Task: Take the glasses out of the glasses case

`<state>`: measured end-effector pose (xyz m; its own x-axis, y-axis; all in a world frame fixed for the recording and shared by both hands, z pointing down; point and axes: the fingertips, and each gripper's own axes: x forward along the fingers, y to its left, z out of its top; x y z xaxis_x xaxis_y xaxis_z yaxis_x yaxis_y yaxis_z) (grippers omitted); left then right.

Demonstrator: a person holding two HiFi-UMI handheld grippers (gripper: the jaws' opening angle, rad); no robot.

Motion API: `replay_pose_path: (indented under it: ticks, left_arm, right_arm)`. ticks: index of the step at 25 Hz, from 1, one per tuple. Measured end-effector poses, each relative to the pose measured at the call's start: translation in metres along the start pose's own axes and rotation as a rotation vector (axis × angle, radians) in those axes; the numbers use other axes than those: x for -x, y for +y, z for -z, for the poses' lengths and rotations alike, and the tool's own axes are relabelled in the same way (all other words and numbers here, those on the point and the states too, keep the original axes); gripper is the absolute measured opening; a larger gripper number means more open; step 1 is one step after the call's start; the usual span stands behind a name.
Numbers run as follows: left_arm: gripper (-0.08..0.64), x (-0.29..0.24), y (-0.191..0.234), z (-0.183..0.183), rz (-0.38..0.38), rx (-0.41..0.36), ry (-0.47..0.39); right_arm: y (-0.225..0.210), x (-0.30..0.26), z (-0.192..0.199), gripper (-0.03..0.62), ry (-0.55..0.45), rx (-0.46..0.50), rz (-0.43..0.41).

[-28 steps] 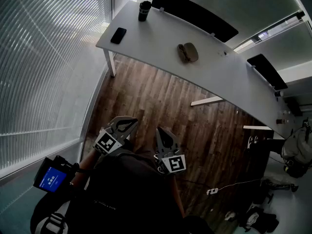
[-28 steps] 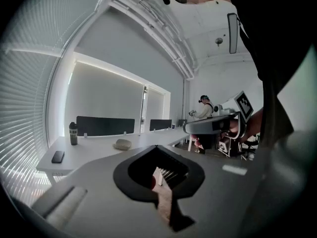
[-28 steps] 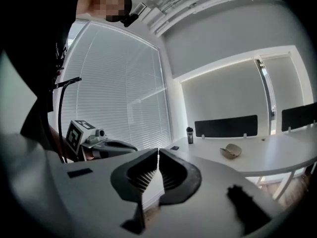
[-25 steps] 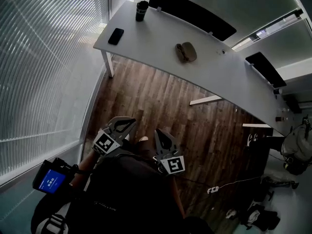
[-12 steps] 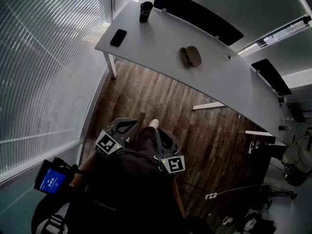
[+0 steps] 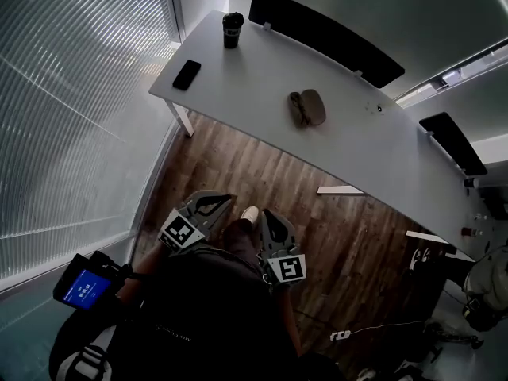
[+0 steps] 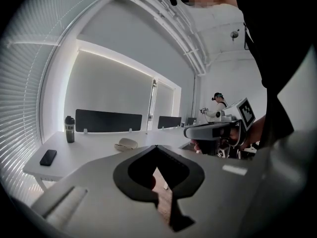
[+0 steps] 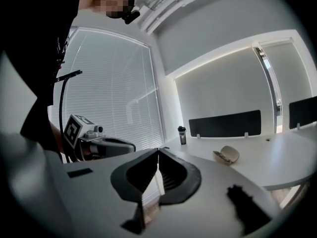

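The tan glasses case (image 6: 306, 107) lies open on the long white table (image 6: 262, 70), far ahead of both grippers. It also shows small in the left gripper view (image 7: 126, 144) and the right gripper view (image 8: 227, 155). I cannot make out glasses inside it. My left gripper (image 6: 228, 198) is held low over the wooden floor, close to the person's body, shut on nothing (image 7: 157, 147). Beside it, my right gripper (image 6: 263, 211) is also shut and empty (image 8: 158, 150). Each gripper shows in the other's view: right gripper (image 7: 218, 130), left gripper (image 8: 99, 145).
A black phone (image 6: 186, 75) and a dark cup (image 6: 232, 28) sit at the table's left end. A black divider panel (image 6: 325, 26) runs along the far edge. Window blinds (image 6: 71, 109) line the left side. A shoe (image 6: 248, 213) shows between the grippers.
The person has stepped toward the table, so the table and case sit a little nearer and lower in view. A shoe now shows. Both grippers stay shut and held together.
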<state>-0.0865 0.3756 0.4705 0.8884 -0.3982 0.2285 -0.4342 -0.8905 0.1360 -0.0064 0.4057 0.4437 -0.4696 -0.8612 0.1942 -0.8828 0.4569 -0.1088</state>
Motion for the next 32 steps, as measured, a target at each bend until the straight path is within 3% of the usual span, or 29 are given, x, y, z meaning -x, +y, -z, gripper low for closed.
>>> replay_pose_path:
  ticks: [7,11,14,18,23,27,32]
  left_arm:
    - [0.007,-0.105,-0.014,-0.022,0.011,-0.013,0.055]
    - [0.008,-0.158,-0.022,-0.019,0.068,-0.074,0.106]
    - [0.008,-0.170,-0.009,-0.036,0.023,-0.083,0.093]
    - [0.008,-0.180,0.002,-0.065,-0.040,-0.112,0.036]
    - [0.008,-0.191,0.012,-0.068,-0.075,-0.119,0.018]
    - [0.008,-0.190,0.025,-0.062,-0.088,-0.085,-0.014]
    - [0.006,-0.215,0.062,-0.062,-0.190,-0.051,-0.026]
  right_arm:
    - [-0.112,0.010,-0.013,0.009,-0.026,-0.050,-0.001]
    - [-0.174,0.035,-0.016,0.009,-0.050,-0.059,0.092]
    - [-0.205,0.037,-0.028,0.008,-0.084,0.000,0.146]
    - [-0.243,0.038,-0.035,0.008,-0.102,-0.031,0.185]
    - [-0.261,0.046,-0.031,0.008,-0.118,-0.037,0.202]
    - [-0.258,0.041,-0.017,0.008,-0.069,-0.016,0.227]
    - [-0.280,0.042,-0.020,0.008,-0.066,-0.012,0.266]
